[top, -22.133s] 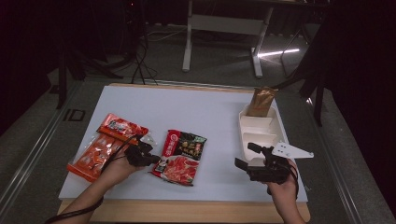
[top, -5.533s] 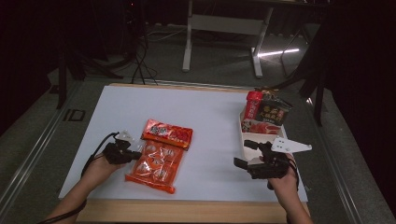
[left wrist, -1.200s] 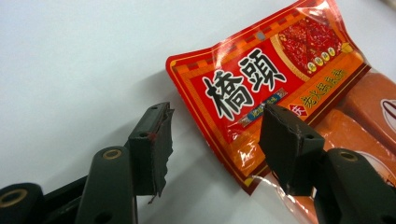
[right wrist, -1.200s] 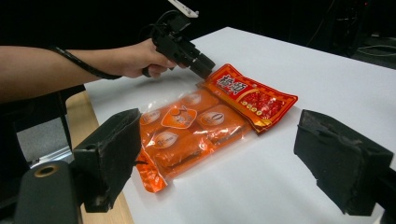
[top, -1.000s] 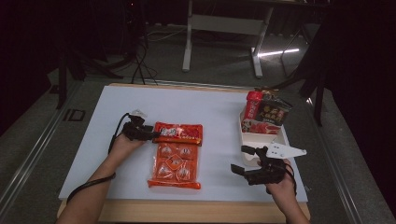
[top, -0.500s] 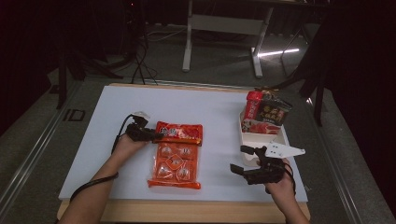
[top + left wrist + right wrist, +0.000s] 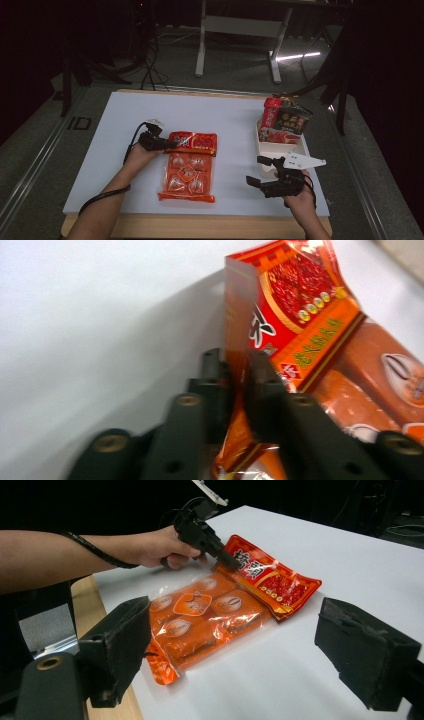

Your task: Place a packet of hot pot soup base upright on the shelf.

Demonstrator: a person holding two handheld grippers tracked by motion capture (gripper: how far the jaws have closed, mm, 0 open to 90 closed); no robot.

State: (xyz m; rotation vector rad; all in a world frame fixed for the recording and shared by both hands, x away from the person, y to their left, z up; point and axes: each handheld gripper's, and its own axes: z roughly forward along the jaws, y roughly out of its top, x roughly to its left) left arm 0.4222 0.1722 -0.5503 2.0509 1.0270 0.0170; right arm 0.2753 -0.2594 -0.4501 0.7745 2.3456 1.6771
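Note:
An orange-and-red snack bag (image 7: 187,167) with several wrapped pieces inside lies flat on the white table (image 7: 110,130), left of the middle. My left gripper (image 7: 170,145) is at the bag's far left corner. Its jaws have just been closing and now pinch the bag's folded-up edge (image 7: 237,315), with the left gripper (image 7: 235,360) shut on it. My right gripper (image 7: 257,171) stands open near the front right, holding nothing. In the right gripper view, the bag (image 7: 225,605) lies ahead of the right gripper (image 7: 235,645), and the left gripper (image 7: 230,562) clamps its far corner.
A white tray (image 7: 280,150) stands at the right, just beyond my right gripper. Red and dark snack packets (image 7: 285,120) stand upright in its far end. The table's wooden front edge (image 7: 200,225) runs along the bottom.
The left gripper's jaws have closed onto the bag's far left corner. The right gripper has stayed put. Since the oldest frame, the other packets have moved from the table into the tray.

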